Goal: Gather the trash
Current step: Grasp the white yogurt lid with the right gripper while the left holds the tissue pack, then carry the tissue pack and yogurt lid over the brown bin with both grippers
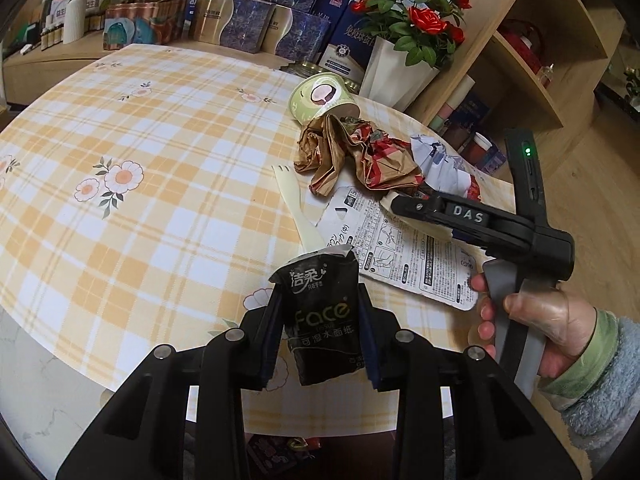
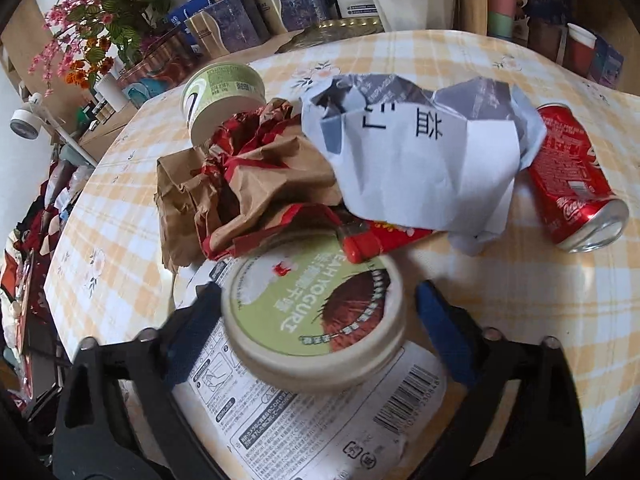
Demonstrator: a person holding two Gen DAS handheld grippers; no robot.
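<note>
Left gripper [image 1: 320, 332] pinches a black tissue pack [image 1: 320, 316], held above the near edge of the checked tablecloth [image 1: 140, 128]. Right gripper [image 2: 316, 320] has jaws spread wide either side of a yogurt lid [image 2: 316, 312]; the pads don't touch it. The lid lies on a printed white packaging card [image 2: 320, 420]. Just behind: crumpled brown paper bag [image 2: 240, 184], with crumpled white paper [image 2: 420, 168] beside it. A red soda can [image 2: 572, 184] lies on its side at the right. Farther back, a tipped yogurt cup [image 2: 220, 96]. A cream plastic fork [image 1: 298, 204] sits left of the card.
</note>
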